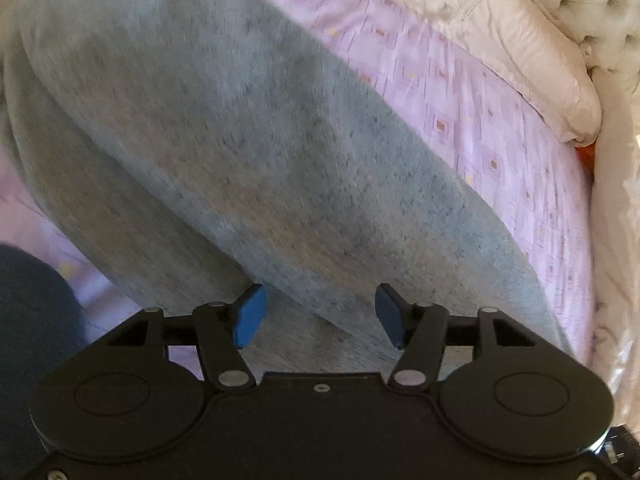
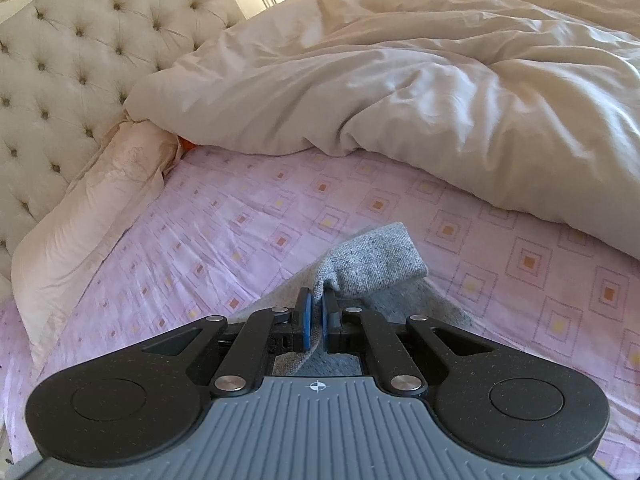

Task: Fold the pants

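Grey knit pants [image 1: 248, 152] lie spread across the pink patterned bed sheet [image 1: 460, 92] and fill most of the left wrist view. My left gripper [image 1: 318, 312] is open just above the pants, its blue pads [image 1: 250, 316] apart with cloth below them, not held. In the right wrist view my right gripper [image 2: 316, 312] is shut on an end of the grey pants [image 2: 372, 260]. That end is lifted and folded over, a little above the sheet [image 2: 240, 220].
A white crumpled duvet [image 2: 420, 80] covers the far and right side of the bed. A pale pillow [image 2: 92, 208] lies against the tufted headboard [image 2: 60, 60] at the left. A dark object [image 1: 32, 320] sits at the left edge of the left wrist view.
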A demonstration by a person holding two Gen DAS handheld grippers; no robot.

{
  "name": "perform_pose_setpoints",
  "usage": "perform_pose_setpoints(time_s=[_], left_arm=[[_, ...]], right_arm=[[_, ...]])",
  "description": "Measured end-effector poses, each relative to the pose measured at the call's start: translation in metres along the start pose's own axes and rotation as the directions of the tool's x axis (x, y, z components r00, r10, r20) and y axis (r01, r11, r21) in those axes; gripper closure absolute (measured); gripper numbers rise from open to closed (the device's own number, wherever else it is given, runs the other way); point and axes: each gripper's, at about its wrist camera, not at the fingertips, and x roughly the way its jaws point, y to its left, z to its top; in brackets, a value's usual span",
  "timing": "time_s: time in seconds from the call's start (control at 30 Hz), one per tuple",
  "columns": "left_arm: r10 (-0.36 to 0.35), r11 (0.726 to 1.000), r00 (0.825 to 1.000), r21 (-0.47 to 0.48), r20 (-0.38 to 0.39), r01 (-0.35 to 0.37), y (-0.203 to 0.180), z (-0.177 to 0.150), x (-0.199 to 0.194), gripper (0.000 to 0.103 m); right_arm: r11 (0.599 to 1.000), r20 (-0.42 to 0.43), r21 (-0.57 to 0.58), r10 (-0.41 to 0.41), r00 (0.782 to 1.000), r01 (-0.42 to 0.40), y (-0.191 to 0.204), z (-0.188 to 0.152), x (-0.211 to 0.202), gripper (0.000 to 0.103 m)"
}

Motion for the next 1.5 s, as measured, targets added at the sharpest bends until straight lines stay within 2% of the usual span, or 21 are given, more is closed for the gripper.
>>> perform_pose_setpoints(time_s=[0.17, 0.23, 0.27, 0.3, 0.33, 0.43, 0.47, 0.5, 0.57, 0.63, 0.73, 0.77, 0.93, 1.03, 1.1, 1.2, 1.37, 1.5], left_arm=[[-0.049, 0.997, 0.999, -0.062, 0.0, 0.049, -0.001, 0.001, 0.007, 0.026], [-0.07, 0.993, 0.998, -0.098, 0.001, 0.07, -0.002, 0.006, 0.009, 0.027], [-0.06, 0.99, 0.998, -0.126, 0.004, 0.06, -0.002, 0.009, 0.01, 0.041], [-0.053, 0.988, 0.999, -0.144, 0.01, 0.054, -0.003, 0.012, 0.008, 0.083], [-0.063, 0.986, 0.998, -0.152, 0.012, 0.064, -0.004, 0.014, 0.007, 0.102], [-0.066, 0.987, 0.997, -0.141, 0.04, 0.071, -0.01, 0.013, -0.014, 0.099], [-0.063, 0.991, 0.996, -0.112, 0.057, 0.069, -0.015, 0.01, -0.025, 0.099], [-0.058, 0.996, 0.995, -0.069, 0.081, 0.063, -0.02, 0.005, -0.039, 0.099], [-0.045, 0.999, 0.993, -0.003, 0.108, 0.045, -0.021, -0.007, -0.053, 0.098], [0.03, 0.999, 0.997, 0.024, 0.072, -0.032, -0.013, -0.014, -0.043, 0.098], [0.107, 0.993, 0.993, -0.037, -0.057, -0.11, 0.009, -0.012, -0.006, 0.098], [0.103, 0.993, 0.993, -0.052, -0.063, -0.107, 0.014, -0.011, -0.002, 0.097], [0.129, 0.991, 0.991, 0.037, -0.025, -0.128, 0.0, -0.013, -0.008, 0.097], [0.165, 0.978, 0.986, 0.128, 0.019, -0.166, -0.014, -0.017, -0.005, 0.092], [0.195, 0.965, 0.98, 0.174, 0.026, -0.197, -0.016, -0.02, 0.0, 0.085], [0.203, 0.957, 0.979, 0.207, 0.033, -0.205, -0.014, -0.023, 0.0, 0.085], [0.201, 0.954, 0.979, 0.22, 0.029, -0.202, -0.013, -0.021, 0.002, 0.085], [0.213, 0.945, 0.976, 0.245, 0.043, -0.217, -0.021, -0.021, 0.01, 0.085]], right_arm=[[1.0, 0.002, -0.008, 0.009, 1.0, -0.009, 0.003, 0.002, -0.002, 0.098], [1.0, 0.0, -0.017, 0.015, 1.0, -0.015, 0.003, 0.003, -0.004, 0.098], [1.0, 0.003, -0.023, 0.017, 1.0, -0.017, 0.003, 0.003, -0.005, 0.098], [0.999, 0.005, -0.028, 0.021, 1.0, -0.02, 0.003, 0.003, -0.007, 0.098], [0.999, 0.013, -0.035, 0.026, 1.0, -0.026, 0.003, 0.003, -0.01, 0.098], [0.997, 0.033, -0.08, 0.024, 0.999, -0.021, 0.0, -0.006, -0.019, 0.098], [0.995, 0.012, -0.096, 0.013, 1.0, -0.012, -0.002, -0.012, -0.017, 0.098], [0.994, -0.036, -0.107, -0.005, 0.999, 0.001, -0.006, -0.018, -0.009, 0.098], [0.99, -0.16, -0.126, -0.075, 0.984, 0.055, -0.018, -0.034, 0.016, 0.098], [0.991, -0.214, -0.113, -0.098, 0.972, 0.075, -0.029, -0.043, 0.028, 0.098], [0.999, -0.194, -0.042, -0.037, 0.98, 0.029, -0.037, -0.037, 0.021, 0.098], [0.998, -0.194, -0.055, -0.038, 0.98, 0.027, -0.035, -0.035, 0.02, 0.098], [0.982, -0.094, -0.19, -0.007, 0.996, -0.011, -0.019, -0.035, 0.01, 0.097], [0.972, -0.197, -0.228, -0.095, 0.976, 0.048, -0.022, -0.04, 0.027, 0.096], [0.983, -0.211, -0.178, -0.072, 0.975, 0.034, -0.033, -0.041, 0.024, 0.092], [0.997, -0.19, -0.072, -0.031, 0.981, 0.018, -0.049, -0.035, 0.009, 0.086], [0.998, -0.122, 0.059, -0.022, 0.992, 0.029, -0.079, -0.024, -0.007, 0.086], [0.979, -0.132, 0.201, 0.014, 0.991, 0.013, -0.101, -0.019, 0.01, 0.085]])
